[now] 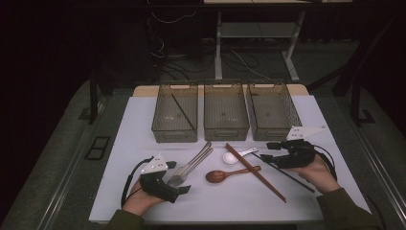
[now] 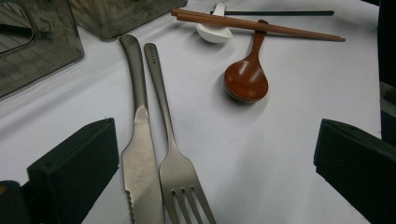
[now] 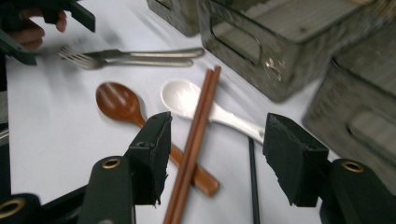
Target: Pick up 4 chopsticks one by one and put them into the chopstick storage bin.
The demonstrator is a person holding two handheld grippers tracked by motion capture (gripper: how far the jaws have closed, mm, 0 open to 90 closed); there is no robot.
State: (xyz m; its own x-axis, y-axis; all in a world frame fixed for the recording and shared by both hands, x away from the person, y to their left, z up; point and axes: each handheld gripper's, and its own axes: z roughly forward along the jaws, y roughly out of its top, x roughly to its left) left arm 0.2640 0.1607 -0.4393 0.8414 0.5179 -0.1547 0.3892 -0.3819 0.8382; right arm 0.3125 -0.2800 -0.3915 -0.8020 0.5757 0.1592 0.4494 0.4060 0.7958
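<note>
From the high view, the right gripper sits at about 4 o'clock on the white desk, with its fingers apart and holding nothing. The brown chopsticks are two long thin sticks lying side by side. They slant from the middle of the desk down toward 5 o'clock, just beside the right gripper. A black chopstick lies under that gripper. A brown wooden spoon and a white spoon lie near. The left gripper is at 7 o'clock, next to a fork and a knife. Three see-through bins stand in a row at 12 o'clock.

In the left gripper view, the fingers stand wide. The knife and the fork lie between them, with nothing pressing on either. The brown chopsticks lie far off at 12 o'clock, resting across the white spoon.

In the right gripper view, the fingers are partly open. The brown chopsticks run between them, closer to the finger at 9 o'clock, and cross over the wooden spoon. I cannot tell if that finger touches them. The white spoon lies just past the fingers.
</note>
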